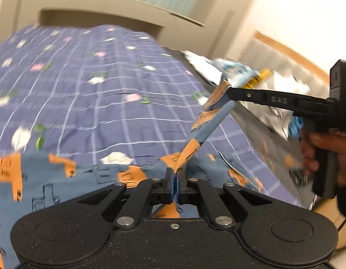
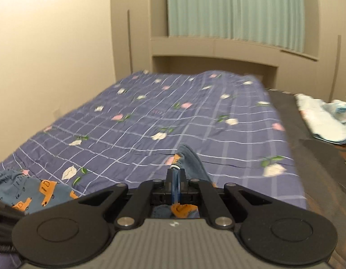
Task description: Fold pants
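Note:
The pants (image 1: 60, 177) are blue with orange car prints and lie on the near part of the bed. My left gripper (image 1: 174, 171) is shut on an edge of the pants. A taut strip of the pants (image 1: 209, 121) runs up and right to my right gripper (image 1: 229, 89), which is shut on the other end, raised above the bed. In the right wrist view my right gripper (image 2: 176, 172) is shut on a bunched blue fold of the pants (image 2: 191, 159), and more of the pants (image 2: 33, 190) lies at lower left.
The bed has a purple checked quilt (image 1: 94, 89) with flower prints, also in the right wrist view (image 2: 173, 116). A heap of white and light blue clothes (image 2: 325, 121) lies right of the quilt. A beige headboard niche (image 2: 213, 60) and a green curtain stand behind.

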A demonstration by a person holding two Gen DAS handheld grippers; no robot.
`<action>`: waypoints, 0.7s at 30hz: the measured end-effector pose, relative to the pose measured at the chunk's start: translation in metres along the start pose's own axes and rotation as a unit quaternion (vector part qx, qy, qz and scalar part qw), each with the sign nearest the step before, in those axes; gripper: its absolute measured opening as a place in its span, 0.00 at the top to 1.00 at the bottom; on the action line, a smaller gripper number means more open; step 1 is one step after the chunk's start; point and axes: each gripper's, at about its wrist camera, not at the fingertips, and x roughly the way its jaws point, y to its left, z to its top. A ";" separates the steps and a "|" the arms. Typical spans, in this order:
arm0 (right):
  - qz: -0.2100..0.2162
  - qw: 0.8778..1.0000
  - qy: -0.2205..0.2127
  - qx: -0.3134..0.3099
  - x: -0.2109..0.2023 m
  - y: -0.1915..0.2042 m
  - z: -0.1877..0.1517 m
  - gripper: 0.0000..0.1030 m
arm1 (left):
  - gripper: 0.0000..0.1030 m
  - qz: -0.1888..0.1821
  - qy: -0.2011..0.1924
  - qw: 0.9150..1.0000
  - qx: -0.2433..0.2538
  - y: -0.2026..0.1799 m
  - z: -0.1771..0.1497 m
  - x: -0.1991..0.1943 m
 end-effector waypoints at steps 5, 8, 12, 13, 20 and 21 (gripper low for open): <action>-0.027 0.998 -0.004 0.057 -0.048 -0.022 -0.057 0.97 | 0.99 0.004 0.046 0.993 0.105 -0.034 -0.027 0.014; -0.030 0.994 0.018 0.103 -0.051 -0.035 -0.100 0.97 | 0.99 0.008 0.080 0.988 0.130 -0.044 -0.050 0.026; -0.026 0.985 0.032 0.166 -0.054 -0.047 -0.145 0.97 | 0.99 0.018 0.093 0.986 0.138 -0.048 -0.064 0.031; -0.023 0.984 0.031 0.175 -0.057 -0.050 -0.153 0.97 | 0.99 0.018 0.094 0.986 0.137 -0.047 -0.064 0.032; -0.007 0.974 0.021 0.223 -0.062 -0.064 -0.179 0.94 | 0.98 0.025 0.108 0.980 0.164 -0.053 -0.063 0.036; -0.005 0.973 0.018 0.229 -0.064 -0.067 -0.181 0.91 | 0.98 0.026 0.109 0.980 0.165 -0.053 -0.063 0.037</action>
